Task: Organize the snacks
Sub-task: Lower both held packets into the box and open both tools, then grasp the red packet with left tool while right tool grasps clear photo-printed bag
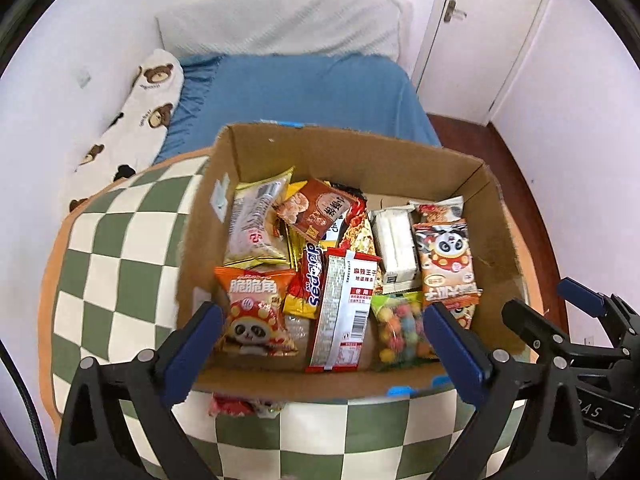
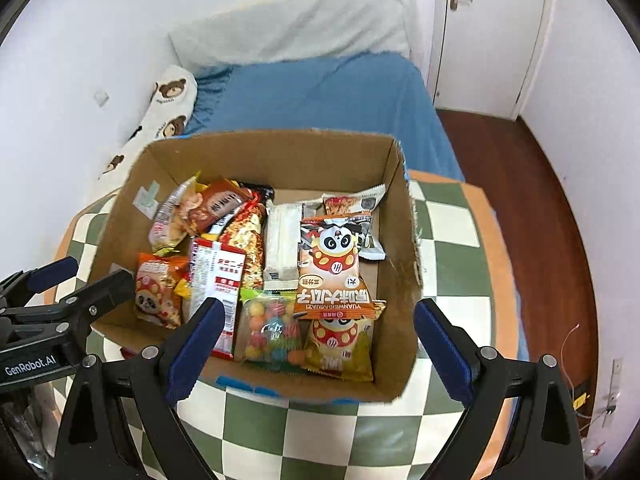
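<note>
Checkered cloth (image 1: 120, 248) carries one cardboard box (image 1: 360, 148) holding over ten snack packets (image 1: 344, 304), three panda-printed; one packet (image 1: 240, 404) lies outside. Both left gripper (image 1: 324, 352) and right gripper (image 2: 316, 352) hover released, empty.

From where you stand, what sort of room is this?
Most likely a bedroom: a bed with a blue sheet, a bear-print pillow along the wall, and a white door. A cardboard box of snacks sits on a checkered cushion.
</note>
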### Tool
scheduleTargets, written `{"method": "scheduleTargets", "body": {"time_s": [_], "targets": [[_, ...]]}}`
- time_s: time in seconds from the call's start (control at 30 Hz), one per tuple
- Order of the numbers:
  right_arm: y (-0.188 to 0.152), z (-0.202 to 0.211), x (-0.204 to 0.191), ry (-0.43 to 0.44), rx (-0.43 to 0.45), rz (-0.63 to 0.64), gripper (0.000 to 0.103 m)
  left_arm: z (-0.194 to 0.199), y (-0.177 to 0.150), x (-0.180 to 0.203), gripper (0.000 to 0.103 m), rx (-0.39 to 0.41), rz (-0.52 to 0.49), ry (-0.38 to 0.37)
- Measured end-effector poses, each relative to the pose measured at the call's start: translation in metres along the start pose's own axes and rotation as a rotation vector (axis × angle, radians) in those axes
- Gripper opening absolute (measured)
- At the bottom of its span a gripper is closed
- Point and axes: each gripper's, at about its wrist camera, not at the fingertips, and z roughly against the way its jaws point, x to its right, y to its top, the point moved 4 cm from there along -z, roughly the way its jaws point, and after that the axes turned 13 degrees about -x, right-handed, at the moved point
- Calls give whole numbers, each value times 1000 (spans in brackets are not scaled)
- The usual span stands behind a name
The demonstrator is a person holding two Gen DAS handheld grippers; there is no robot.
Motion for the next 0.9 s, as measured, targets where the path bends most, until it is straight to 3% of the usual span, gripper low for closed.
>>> {"method": "scheduleTargets", "body": {"time_s": [0.5, 0.8, 0.9], "targets": [[-63, 89, -5, 1, 167, -8, 98, 83, -62, 11, 103, 192, 4, 66], [-92, 107, -2, 42, 200, -5, 99, 97, -89, 21, 103, 213, 24, 100], [-96, 103, -1, 102, 172, -16, 99, 94, -94, 15, 103, 200, 60, 96]]}}
